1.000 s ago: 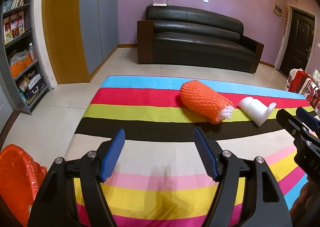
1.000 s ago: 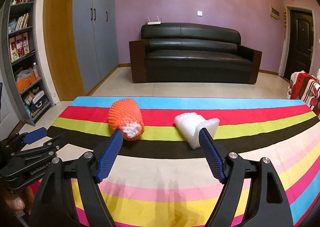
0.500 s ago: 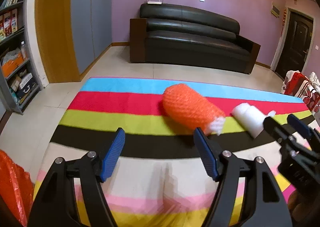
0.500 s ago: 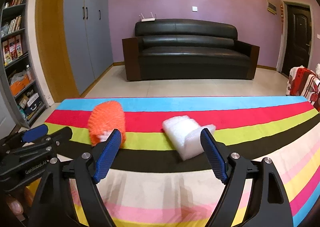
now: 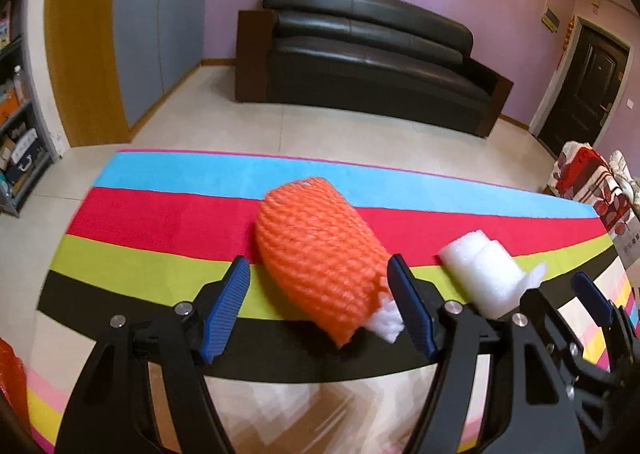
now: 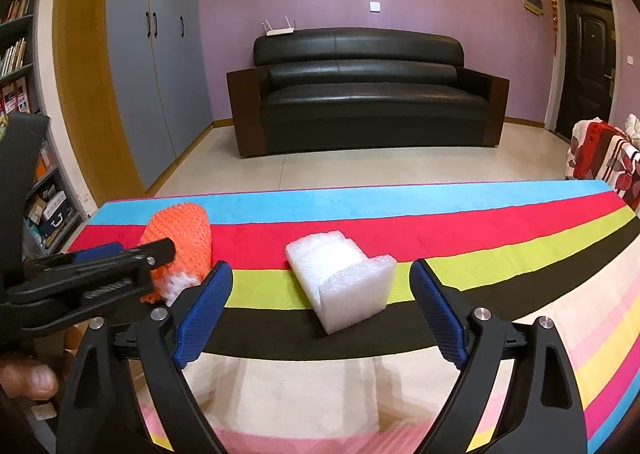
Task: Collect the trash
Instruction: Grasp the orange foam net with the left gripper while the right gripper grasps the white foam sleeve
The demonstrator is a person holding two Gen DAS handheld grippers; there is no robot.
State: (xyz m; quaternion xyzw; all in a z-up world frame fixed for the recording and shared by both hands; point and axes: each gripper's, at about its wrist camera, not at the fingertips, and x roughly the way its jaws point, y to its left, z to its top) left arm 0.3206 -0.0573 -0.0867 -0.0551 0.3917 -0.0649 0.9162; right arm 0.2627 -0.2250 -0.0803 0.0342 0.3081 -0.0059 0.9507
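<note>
An orange foam net (image 5: 320,254) with white stuffing at its near end lies on the striped tablecloth (image 5: 160,214). My left gripper (image 5: 318,266) is open and the net's near end sits between its blue fingertips, which do not press on it. A white foam wrap (image 6: 344,282) lies to the right of the net (image 6: 180,230). My right gripper (image 6: 320,270) is just in front of the wrap, jaws opening, with its pads clear of it. Each gripper shows in the other's view: the right gripper (image 5: 560,290) and the left gripper (image 6: 140,248).
An orange bag (image 5: 10,370) shows at the table's near left corner. Beyond the table's far edge are tiled floor and a black sofa (image 6: 360,94). Shelves (image 6: 24,94) stand at the left, and a patterned blanket (image 6: 600,158) lies at the right. A person's thumb (image 6: 28,378) holds the left gripper.
Both grippers have moved forward over the cloth, the left up to the orange net and the right up to the white wrap. The right jaws have spread wider.
</note>
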